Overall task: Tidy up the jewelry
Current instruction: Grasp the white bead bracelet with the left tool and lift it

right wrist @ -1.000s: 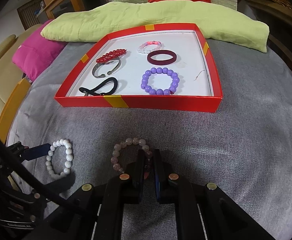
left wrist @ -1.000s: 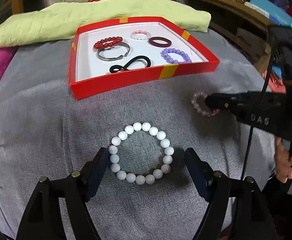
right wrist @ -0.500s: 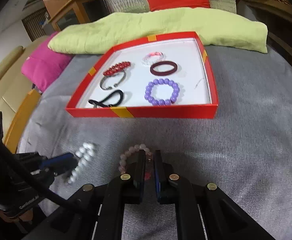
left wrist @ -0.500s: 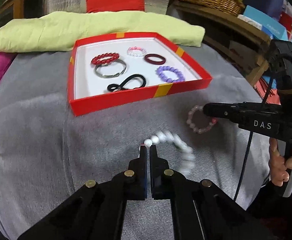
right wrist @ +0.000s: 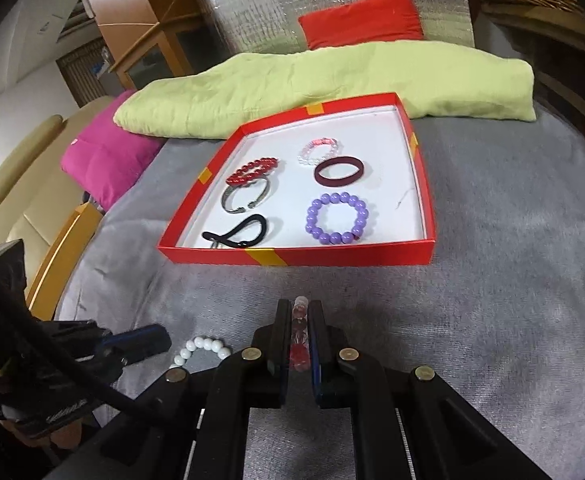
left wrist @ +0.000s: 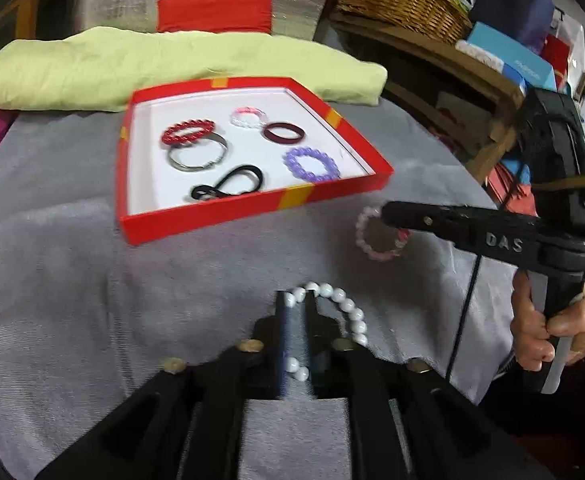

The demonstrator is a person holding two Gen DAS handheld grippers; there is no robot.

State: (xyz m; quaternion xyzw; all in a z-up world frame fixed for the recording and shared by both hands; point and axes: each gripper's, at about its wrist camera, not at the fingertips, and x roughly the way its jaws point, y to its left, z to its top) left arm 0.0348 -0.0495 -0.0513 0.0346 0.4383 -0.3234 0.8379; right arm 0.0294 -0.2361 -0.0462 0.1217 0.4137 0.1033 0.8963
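Note:
My left gripper is shut on a white bead bracelet and holds it above the grey cloth; the bracelet also shows in the right wrist view. My right gripper is shut on a pink bead bracelet, which hangs from it in the left wrist view. The red tray with a white floor lies ahead and holds several pieces: red beads, a silver bangle, a black loop, purple beads, a maroon ring and pale pink beads.
A yellow-green cushion lies behind the tray, with a red cushion beyond and a magenta one at left. Wooden shelves with a wicker basket and boxes stand at right.
My left gripper has closed on the white bracelet and lifted it off the cloth. My right gripper has risen with the pink bracelet, and both views have drawn back from the tray.

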